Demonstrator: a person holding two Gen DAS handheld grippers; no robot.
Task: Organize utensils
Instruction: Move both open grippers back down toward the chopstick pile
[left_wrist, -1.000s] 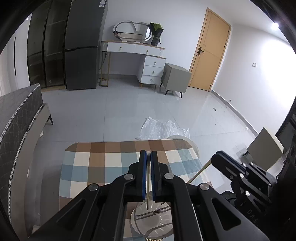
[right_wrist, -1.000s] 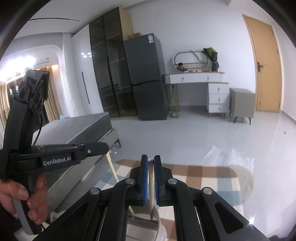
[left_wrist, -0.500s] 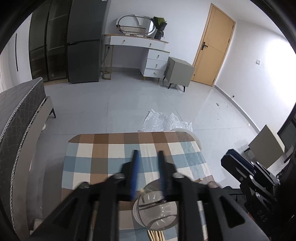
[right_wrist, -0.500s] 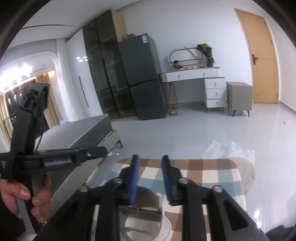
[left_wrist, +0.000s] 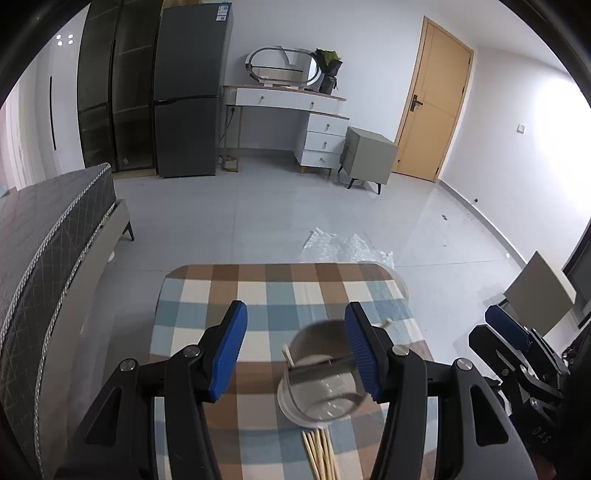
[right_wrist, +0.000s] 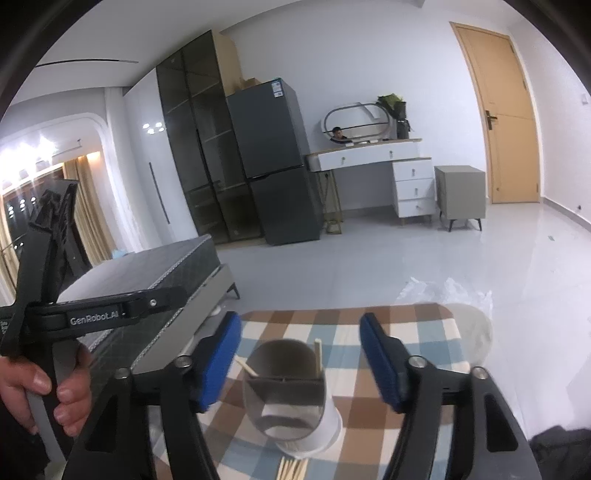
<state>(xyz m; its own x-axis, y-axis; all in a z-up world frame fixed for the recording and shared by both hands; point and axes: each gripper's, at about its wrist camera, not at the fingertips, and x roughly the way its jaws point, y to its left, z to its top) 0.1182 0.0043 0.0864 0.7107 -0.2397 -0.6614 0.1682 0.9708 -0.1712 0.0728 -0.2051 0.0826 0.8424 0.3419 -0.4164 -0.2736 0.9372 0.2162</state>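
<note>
The left gripper (left_wrist: 295, 347) is hovering above the checked table (left_wrist: 221, 306), its blue pads spreading apart and pressing on nothing; in its own view the utensil holder (left_wrist: 319, 380) is sitting toward five o'clock between the fingers, just inside the right pad. The right gripper (right_wrist: 300, 363) is likewise opening wide, its pads standing clear on either side of the same holder (right_wrist: 290, 395), which is lying at six o'clock of that view. Two chopsticks (right_wrist: 318, 360) are standing in the divided holder, one leaning at its eleven o'clock rim, one upright at its one o'clock rim. A bundle of loose chopsticks (left_wrist: 321, 456) is resting on the cloth just at the holder's six o'clock side. A hand (right_wrist: 40, 391) is gripping the left gripper's handle at nine o'clock.
</note>
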